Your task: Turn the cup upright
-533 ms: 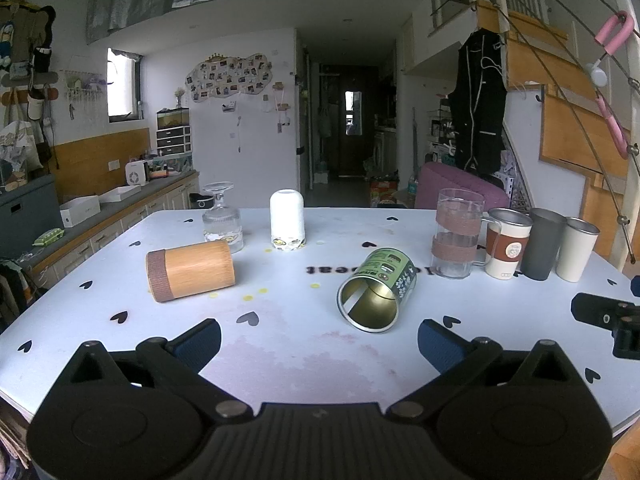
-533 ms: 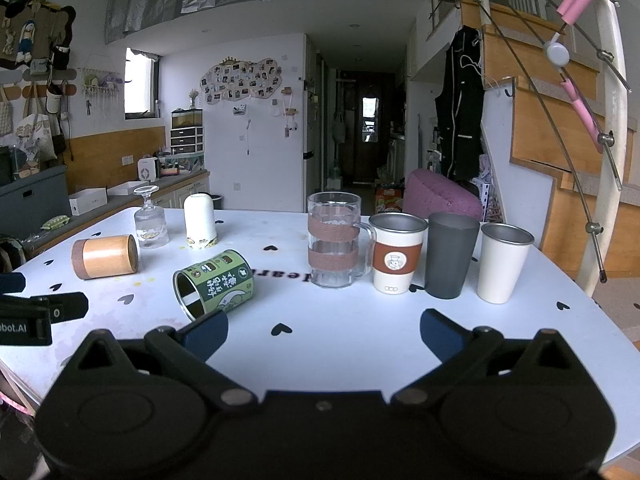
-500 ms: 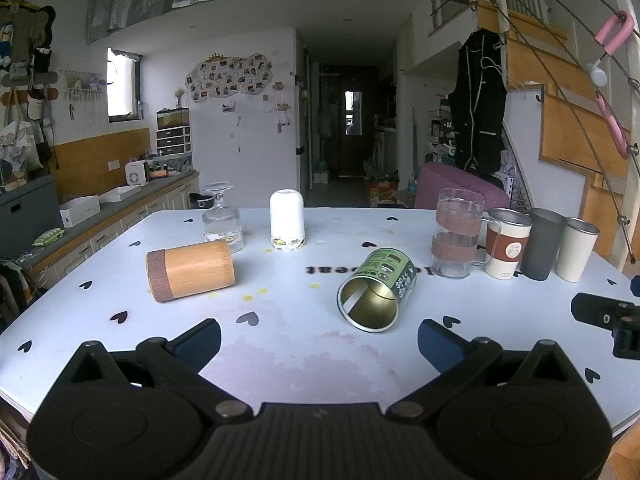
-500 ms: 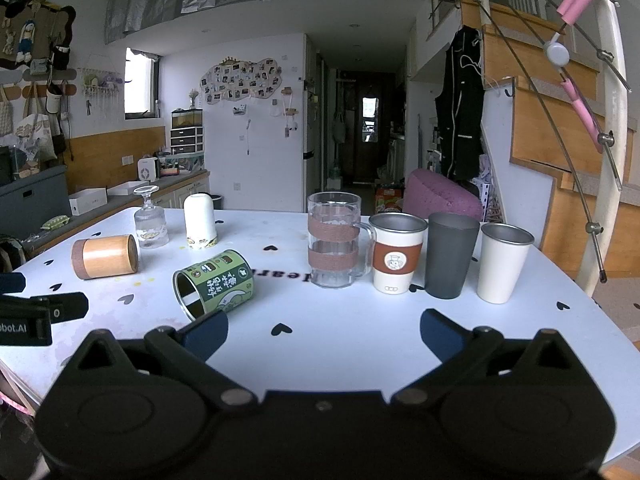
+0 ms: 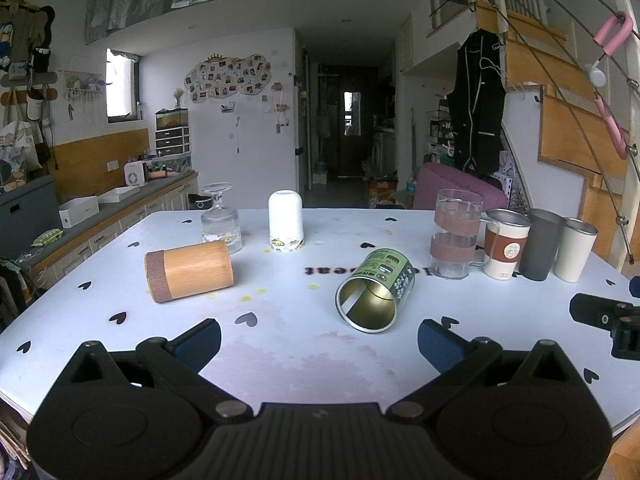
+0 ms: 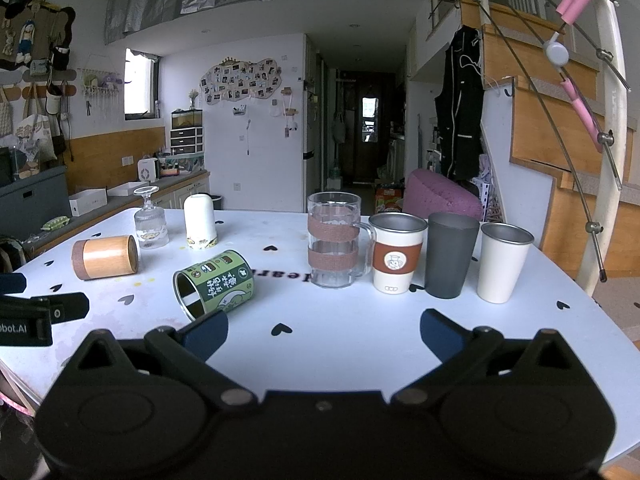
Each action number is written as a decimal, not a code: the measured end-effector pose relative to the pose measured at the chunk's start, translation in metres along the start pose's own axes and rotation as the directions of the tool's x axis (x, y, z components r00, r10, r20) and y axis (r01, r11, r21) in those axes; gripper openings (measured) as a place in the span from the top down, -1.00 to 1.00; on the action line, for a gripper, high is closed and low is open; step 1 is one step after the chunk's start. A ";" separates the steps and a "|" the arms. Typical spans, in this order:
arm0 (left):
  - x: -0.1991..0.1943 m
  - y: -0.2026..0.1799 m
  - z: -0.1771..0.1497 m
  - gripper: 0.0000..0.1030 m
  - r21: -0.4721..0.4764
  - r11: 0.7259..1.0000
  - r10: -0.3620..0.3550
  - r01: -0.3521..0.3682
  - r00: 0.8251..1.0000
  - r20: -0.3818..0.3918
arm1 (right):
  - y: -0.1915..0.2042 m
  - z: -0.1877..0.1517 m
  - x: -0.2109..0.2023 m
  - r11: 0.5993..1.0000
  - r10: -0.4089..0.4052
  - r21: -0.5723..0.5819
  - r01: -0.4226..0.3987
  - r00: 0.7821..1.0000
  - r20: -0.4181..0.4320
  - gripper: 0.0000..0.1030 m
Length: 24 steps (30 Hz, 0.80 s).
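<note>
A green tin cup lies on its side on the white table, its open mouth toward me; it also shows in the right wrist view. A bamboo cup lies on its side to the left, also in the right wrist view. A white cup and a stemmed glass stand upside down at the back. My left gripper is open and empty, just short of the tin cup. My right gripper is open and empty, with the tin cup at its left finger.
A glass mug, a white cup with a brown sleeve, a dark grey cup and a white metal cup stand upright in a row at the right. A counter runs along the left wall. A staircase rises at the right.
</note>
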<state>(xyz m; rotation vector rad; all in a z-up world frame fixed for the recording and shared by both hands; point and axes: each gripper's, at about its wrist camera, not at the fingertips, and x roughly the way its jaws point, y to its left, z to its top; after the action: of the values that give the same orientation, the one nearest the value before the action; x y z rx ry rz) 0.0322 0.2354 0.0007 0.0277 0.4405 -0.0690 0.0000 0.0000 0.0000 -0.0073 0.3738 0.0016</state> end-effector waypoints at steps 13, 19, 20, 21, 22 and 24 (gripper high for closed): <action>-0.001 -0.001 0.001 -1.00 0.000 1.000 0.000 0.000 1.000 0.000 | 0.000 0.000 0.000 1.000 -0.002 0.000 0.002 1.000 0.002 -1.00; -0.001 -0.002 0.001 -1.00 -0.001 1.000 -0.002 0.002 1.000 0.001 | -0.006 -0.001 -0.003 1.000 -0.003 -0.001 0.003 1.000 0.005 -1.00; -0.002 -0.001 0.001 -1.00 -0.002 1.000 -0.004 0.004 1.000 0.002 | -0.006 -0.001 -0.003 1.000 -0.003 -0.001 0.003 1.000 0.005 -1.00; -0.002 -0.001 0.001 -1.00 -0.003 1.000 -0.009 0.009 1.000 0.005 | -0.006 -0.001 -0.003 1.000 -0.003 -0.001 0.003 1.000 0.005 -1.00; -0.002 -0.001 0.001 -1.00 -0.006 1.000 -0.018 0.018 1.000 0.007 | -0.006 -0.001 -0.003 1.000 -0.003 0.000 0.003 1.000 0.005 -1.00; -0.002 0.000 0.002 -1.00 -0.009 0.999 -0.035 0.035 0.999 0.016 | -0.006 -0.001 -0.003 1.000 -0.003 0.000 0.003 1.000 0.004 -1.00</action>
<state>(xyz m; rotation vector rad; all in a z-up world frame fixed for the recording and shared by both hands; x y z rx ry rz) 0.0309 0.2352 0.0033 0.0105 0.4251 -0.1020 -0.0031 -0.0056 0.0005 -0.0077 0.3693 -0.0015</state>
